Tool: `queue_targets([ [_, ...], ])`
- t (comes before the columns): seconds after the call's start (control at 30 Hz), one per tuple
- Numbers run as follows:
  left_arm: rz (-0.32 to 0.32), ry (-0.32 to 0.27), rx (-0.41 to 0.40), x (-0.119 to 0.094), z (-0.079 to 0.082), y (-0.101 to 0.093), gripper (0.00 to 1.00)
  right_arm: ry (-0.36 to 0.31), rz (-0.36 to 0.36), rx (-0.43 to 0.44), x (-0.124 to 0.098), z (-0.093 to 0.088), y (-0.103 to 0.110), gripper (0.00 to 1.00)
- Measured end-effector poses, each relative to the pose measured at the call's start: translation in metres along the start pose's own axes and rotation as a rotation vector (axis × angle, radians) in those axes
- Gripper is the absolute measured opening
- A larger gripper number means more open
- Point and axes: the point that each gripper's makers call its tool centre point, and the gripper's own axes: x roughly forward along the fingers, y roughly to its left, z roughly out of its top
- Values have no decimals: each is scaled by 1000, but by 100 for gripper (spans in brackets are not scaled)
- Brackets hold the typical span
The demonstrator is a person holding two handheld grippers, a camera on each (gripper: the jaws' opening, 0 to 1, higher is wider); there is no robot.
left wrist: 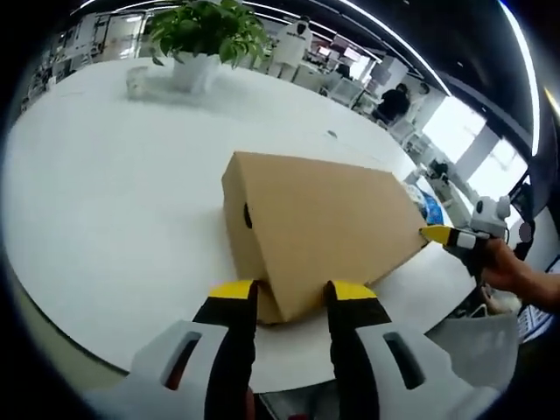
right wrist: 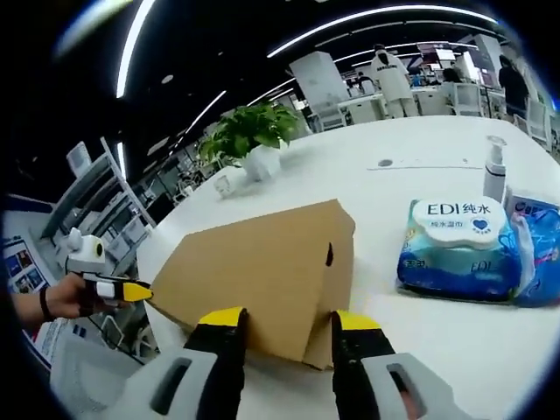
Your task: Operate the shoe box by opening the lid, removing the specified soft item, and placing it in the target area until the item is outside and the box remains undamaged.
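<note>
Brown cardboard takes up the middle of the round white table [left wrist: 105,227]: a closed shoe box [left wrist: 324,219], lid down, lying flat with one corner turned toward each of the person's two tools. In the left gripper view the left gripper [left wrist: 291,297] has its black, yellow-tipped jaws spread apart, one on either side of the box's near corner, the tips right at the cardboard without squeezing it; whether they touch it I cannot tell. At the far corner of the box, in that same view, the right gripper [left wrist: 437,234] shows as a yellow tip meeting the lid's edge, with a hand [left wrist: 503,267] behind it. From the right gripper view the arrangement mirrors: the right gripper's jaws stand wide, straddling another corner of the box, where a small dark finger hole marks the end wall, while the left gripper comes in from the left as a yellow tip laid against the box's far edge, held by the person's other hand [right wrist: 66,297] with a dark band at the wrist. A potted green plant [left wrist: 208,35] in a white pot stands well beyond the box. Beside the box, apart from it, lies a blue and white pack of wet wipes [right wrist: 455,249], with a slim white pump bottle [right wrist: 495,171] behind it. People stand among desks in the office beyond the table.
</note>
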Motion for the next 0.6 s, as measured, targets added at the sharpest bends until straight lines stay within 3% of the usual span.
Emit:
queue_targets([
  [0.17,-10,10,9,-2,2,-5,32,-3,2,1,2,1,-1,36],
  [0.33,-8,11,16,8,15,-5,31,-8,-17,12,9,10,-7,36],
  [0.6,-3,17,81,36,52,-3,31,-12,-52,22,21,25,-18,36],
])
